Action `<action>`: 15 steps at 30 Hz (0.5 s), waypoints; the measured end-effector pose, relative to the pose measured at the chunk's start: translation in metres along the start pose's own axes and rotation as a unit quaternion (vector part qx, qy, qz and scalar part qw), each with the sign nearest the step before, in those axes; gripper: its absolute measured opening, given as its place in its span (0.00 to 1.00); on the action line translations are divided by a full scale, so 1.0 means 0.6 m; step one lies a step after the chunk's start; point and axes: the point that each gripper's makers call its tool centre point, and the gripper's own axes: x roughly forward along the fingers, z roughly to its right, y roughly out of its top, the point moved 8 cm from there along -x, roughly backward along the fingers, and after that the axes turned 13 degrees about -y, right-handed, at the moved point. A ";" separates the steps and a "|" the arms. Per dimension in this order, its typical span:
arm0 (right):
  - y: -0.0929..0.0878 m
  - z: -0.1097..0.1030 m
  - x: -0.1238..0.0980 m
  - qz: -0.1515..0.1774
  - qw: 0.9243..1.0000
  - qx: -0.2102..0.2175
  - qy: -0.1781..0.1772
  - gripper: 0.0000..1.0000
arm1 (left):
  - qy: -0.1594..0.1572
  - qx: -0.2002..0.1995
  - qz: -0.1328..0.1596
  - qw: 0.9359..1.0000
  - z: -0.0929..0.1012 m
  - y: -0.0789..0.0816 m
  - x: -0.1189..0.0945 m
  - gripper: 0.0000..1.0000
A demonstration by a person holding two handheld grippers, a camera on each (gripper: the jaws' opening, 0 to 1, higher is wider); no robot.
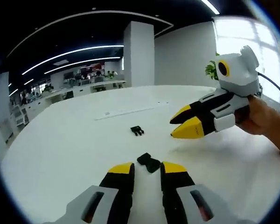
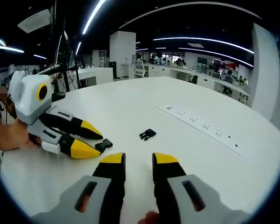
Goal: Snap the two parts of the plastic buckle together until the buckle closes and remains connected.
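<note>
Two black buckle parts lie apart on the white table [image 1: 60, 149]. One part [image 1: 149, 162] rests just ahead of my left gripper [image 1: 147, 168], in line with the gap between its open yellow-tipped jaws, not gripped. The other part [image 1: 137, 130] lies farther out. My right gripper [image 1: 183, 122] comes in from the right, open and empty, held above the table. In the right gripper view my right gripper [image 2: 139, 158] stands open at the bottom, the far part [image 2: 148, 134] lies ahead of it, and the left gripper [image 2: 89, 139] sits at the left with the near part [image 2: 104, 145] at its tips.
A long white socket strip [image 2: 200, 125] is set into the table behind the parts [image 1: 130, 111]. A person's hand [image 1: 266, 121] holds the right gripper. A green plant [image 1: 211, 70] stands at the table's far edge. Office desks and chairs fill the background.
</note>
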 end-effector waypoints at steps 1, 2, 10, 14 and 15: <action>-0.001 -0.001 -0.001 -0.001 1.000 0.000 0.000 0.23 | 0.000 0.001 0.000 1.000 0.001 0.000 0.000 0.21; -0.002 -0.001 -0.001 -0.002 1.000 -0.001 0.000 0.23 | 0.001 0.001 0.000 1.000 0.001 0.000 -0.001 0.21; -0.009 0.000 0.004 -0.007 1.000 0.000 -0.001 0.23 | 0.012 0.006 -0.003 1.000 -0.012 0.002 -0.003 0.20; -0.009 0.002 0.006 -0.007 1.000 0.003 -0.002 0.23 | 0.013 0.002 -0.004 1.000 -0.010 0.001 -0.005 0.19; -0.010 0.002 0.005 -0.007 1.000 0.004 -0.002 0.23 | 0.012 -0.001 -0.003 1.000 -0.011 0.002 -0.003 0.19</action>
